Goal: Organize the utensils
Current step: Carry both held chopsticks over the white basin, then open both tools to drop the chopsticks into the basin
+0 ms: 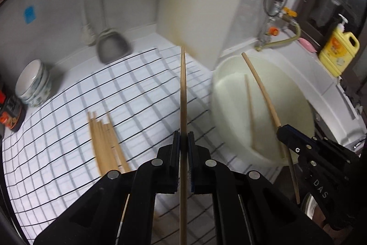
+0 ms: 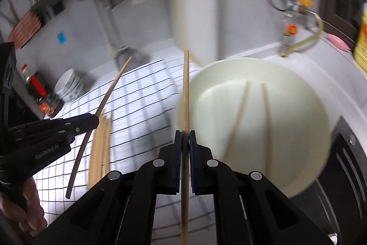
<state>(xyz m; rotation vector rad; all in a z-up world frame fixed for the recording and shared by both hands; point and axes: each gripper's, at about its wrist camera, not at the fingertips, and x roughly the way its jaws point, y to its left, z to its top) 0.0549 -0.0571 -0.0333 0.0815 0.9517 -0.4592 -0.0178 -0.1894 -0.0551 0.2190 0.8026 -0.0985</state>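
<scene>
My left gripper [image 1: 183, 137] is shut on a wooden chopstick [image 1: 183, 88] that points straight ahead over the checked cloth [image 1: 68, 130]. My right gripper [image 2: 185, 136] is shut on another chopstick [image 2: 185, 88], held by the rim of the cream basin [image 2: 309, 111]. Each gripper shows in the other's view, the right [image 1: 282, 130] at the basin, the left [image 2: 95, 122] over the cloth. A bundle of several chopsticks [image 1: 103, 144] lies on the cloth, also seen in the right wrist view [image 2: 99, 148]. Two chopsticks [image 2: 266, 121] lie inside the basin.
A stack of bowls [image 1: 34, 84] and a dark sauce jar [image 1: 11, 111] stand at the far left. A cutting board [image 1: 195, 4] leans on the back wall. A yellow soap bottle [image 1: 337, 47] and faucet pipes [image 1: 273, 15] stand by the sink at right.
</scene>
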